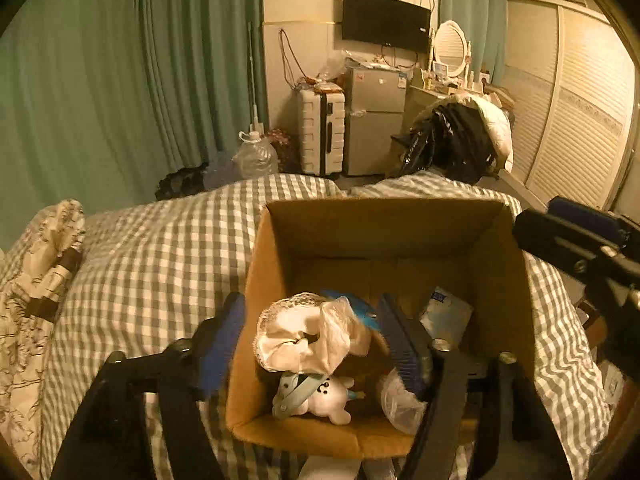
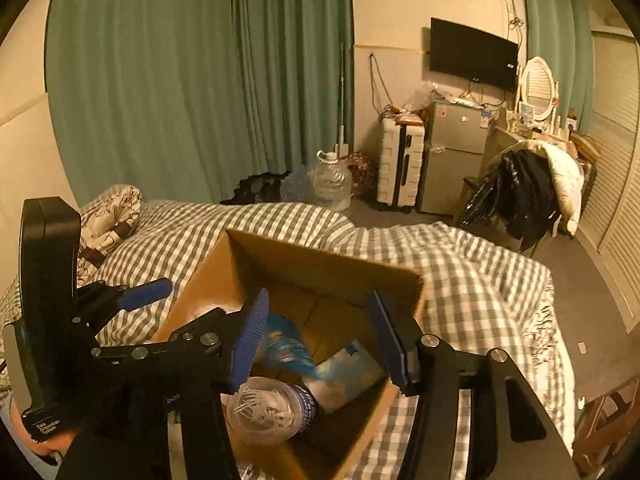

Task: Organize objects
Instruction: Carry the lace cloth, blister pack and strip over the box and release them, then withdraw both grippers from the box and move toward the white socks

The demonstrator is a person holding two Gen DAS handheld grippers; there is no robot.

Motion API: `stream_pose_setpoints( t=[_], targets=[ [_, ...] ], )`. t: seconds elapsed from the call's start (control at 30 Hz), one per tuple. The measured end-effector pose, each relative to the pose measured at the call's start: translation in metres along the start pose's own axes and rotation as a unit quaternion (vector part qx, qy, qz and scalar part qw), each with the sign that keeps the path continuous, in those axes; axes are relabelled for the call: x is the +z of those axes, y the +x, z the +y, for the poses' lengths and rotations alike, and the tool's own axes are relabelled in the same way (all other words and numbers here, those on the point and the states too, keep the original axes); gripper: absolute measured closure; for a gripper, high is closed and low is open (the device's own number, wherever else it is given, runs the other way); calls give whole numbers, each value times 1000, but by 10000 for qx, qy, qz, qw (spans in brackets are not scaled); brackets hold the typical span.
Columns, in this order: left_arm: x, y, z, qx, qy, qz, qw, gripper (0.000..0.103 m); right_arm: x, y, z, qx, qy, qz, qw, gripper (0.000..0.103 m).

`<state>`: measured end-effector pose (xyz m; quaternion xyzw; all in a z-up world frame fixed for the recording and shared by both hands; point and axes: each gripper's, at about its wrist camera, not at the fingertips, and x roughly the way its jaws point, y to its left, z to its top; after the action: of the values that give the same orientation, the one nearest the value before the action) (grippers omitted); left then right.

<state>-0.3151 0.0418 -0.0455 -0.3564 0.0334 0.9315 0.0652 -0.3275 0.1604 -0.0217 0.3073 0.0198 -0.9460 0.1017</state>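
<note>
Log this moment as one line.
step: drop into box | left gripper: open over cloth | right gripper: open over bottle | box on bed

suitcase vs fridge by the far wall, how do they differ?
The suitcase is white and ribbed with a dark centre strip; the fridge is plain silver-grey with two doors. The suitcase is shorter and narrower than the fridge. Both stand upright side by side under the TV, with clutter on top.
</note>
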Motion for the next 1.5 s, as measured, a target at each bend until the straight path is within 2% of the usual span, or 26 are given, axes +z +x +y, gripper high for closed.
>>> stream_pose_setpoints(
  t=[0.07, 0.2, 0.37, 0.6, 0.7, 0.9, 1.07, 1.27, 1.4, 1.5],
  targets=[
    [3, -18, 0, -1, 16, -163, 9999, 14, 4, -17, 0, -97, 10, -115, 9999, 40],
    [13, -69, -3, 10, 87, -535, 9985, 7, 16, -59, -1, -220, 60, -385, 9990, 32],
    [23, -134, -1, 58, 55, -966, 9953, 0, 32, -123, 8, -457, -28, -732, 9963, 13],
    [19, -219, 1, 25, -38, -1496, 9887, 0, 35, -204, 25, -620, -151, -1007, 9929, 6],
    [11, -240, 2, 21, -23, -1591, 9873, 0, 27, -233, 33, -736, -200, -1129, 9907, 1],
    [-24, -255, 11, 73, -111, -1522, 9883, 0, -3, -260, 44, -810, -232, -1131, 9900, 0],
    [-66, -237, 20, 216, -260, -1240, 9917, 0, -42, -250, 49, -719, -157, -928, 9930, 0],
    [-125, -196, 32, 471, -686, -938, 9921, 0, -93, -194, 46, -799, -20, -474, 9957, 0],
    [-157, -155, 34, 429, -767, -329, 9956, 0, -123, -145, 38, -809, 141, 20, 9966, 0],
    [-171, -131, 30, 478, -727, -9, 9962, 0, -143, -112, 33, -746, 208, 447, 9960, 0]
  ],
)
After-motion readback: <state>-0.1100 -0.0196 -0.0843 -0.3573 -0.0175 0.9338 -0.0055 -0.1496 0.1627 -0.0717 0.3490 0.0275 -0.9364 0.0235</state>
